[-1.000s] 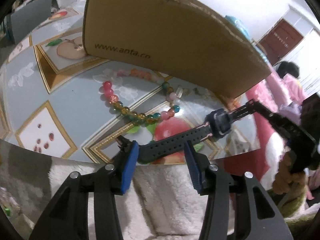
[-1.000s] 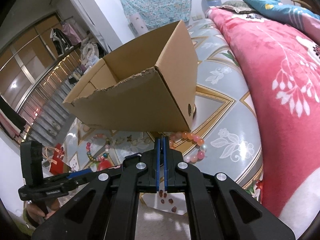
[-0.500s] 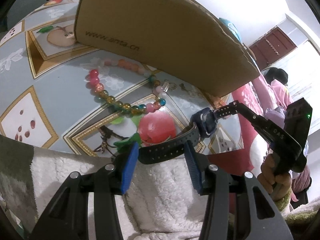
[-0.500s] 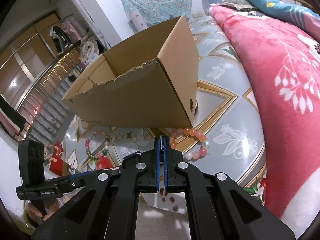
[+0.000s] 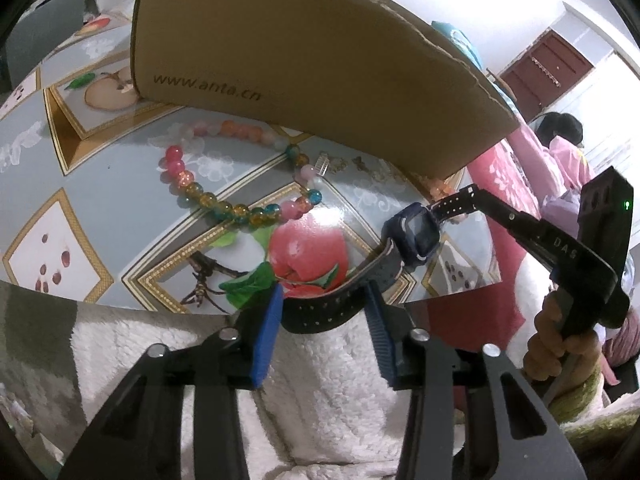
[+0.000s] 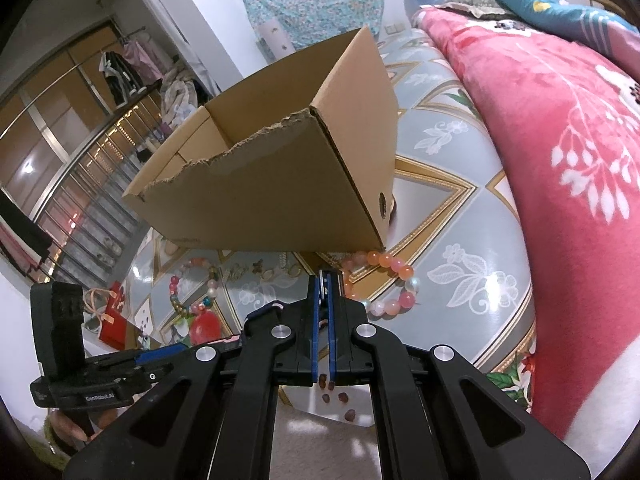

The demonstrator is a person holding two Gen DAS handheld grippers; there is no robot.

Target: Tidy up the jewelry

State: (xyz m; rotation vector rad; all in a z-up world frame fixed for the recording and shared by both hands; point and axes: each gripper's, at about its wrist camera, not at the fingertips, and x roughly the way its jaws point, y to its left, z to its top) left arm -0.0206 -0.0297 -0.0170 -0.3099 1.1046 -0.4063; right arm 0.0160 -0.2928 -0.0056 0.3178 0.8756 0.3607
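Watch (image 5: 414, 236), dark blue with perforated straps, hangs between the tongs just above the patterned tablecloth (image 5: 100, 196): the right gripper (image 6: 325, 280) is clamped on the far strap end, while the left gripper (image 5: 324, 312) stands open with the near strap lying between its blue pads, contact unclear. Beyond, the cardboard box (image 5: 304, 60) covers part of a pink bead bracelet (image 6: 384, 280); its inside is hidden.

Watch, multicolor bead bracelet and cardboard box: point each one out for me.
Watch (image 5: 416, 234), left wrist view, on its dark blue face.
Multicolor bead bracelet (image 5: 208, 200), left wrist view, on an amber bead.
Cardboard box (image 6: 280, 200), right wrist view, on its near outer wall.
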